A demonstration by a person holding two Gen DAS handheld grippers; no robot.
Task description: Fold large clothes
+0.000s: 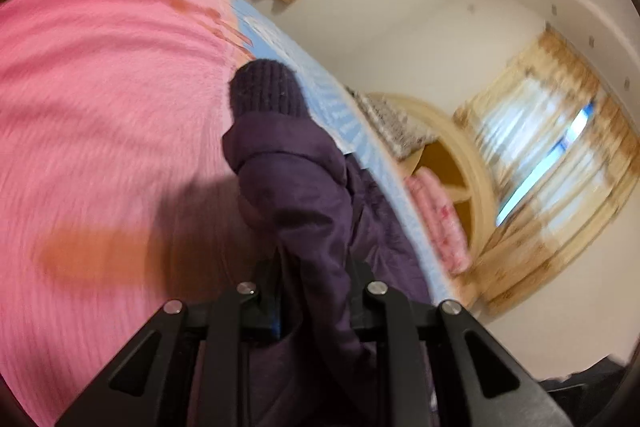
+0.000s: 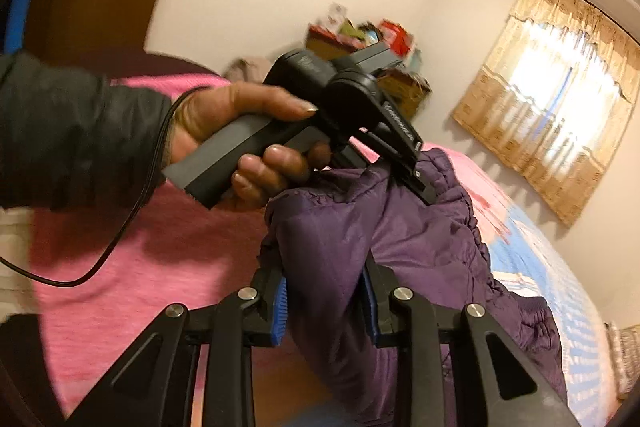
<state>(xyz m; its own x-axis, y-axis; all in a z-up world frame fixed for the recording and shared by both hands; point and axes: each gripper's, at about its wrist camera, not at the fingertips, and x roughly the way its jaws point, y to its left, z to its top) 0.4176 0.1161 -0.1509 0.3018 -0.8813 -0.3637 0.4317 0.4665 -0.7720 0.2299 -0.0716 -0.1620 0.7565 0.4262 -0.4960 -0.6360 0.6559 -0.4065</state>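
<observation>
A dark purple padded jacket [image 1: 296, 187] hangs lifted above a bed, its knitted cuff [image 1: 266, 89] sticking out at the far end. My left gripper [image 1: 316, 279] is shut on a bunched fold of it, the fabric filling the gap between the black fingers. In the right wrist view the same jacket [image 2: 420, 247] drapes between both tools. My right gripper [image 2: 324, 291] is shut on a thick fold, its blue pads [image 2: 278, 307] pressing the cloth. Farther off, a person's hand [image 2: 240, 115] holds the left gripper [image 2: 422, 189], which pinches the jacket's upper edge.
A pink fleece blanket [image 1: 100, 107] covers the bed, with a blue patterned sheet [image 2: 540, 259] at its far side. Curtained windows [image 2: 552, 99] line the wall. Boxes [image 2: 360, 35] are stacked in the corner. A black cable [image 2: 120, 235] trails from the left tool.
</observation>
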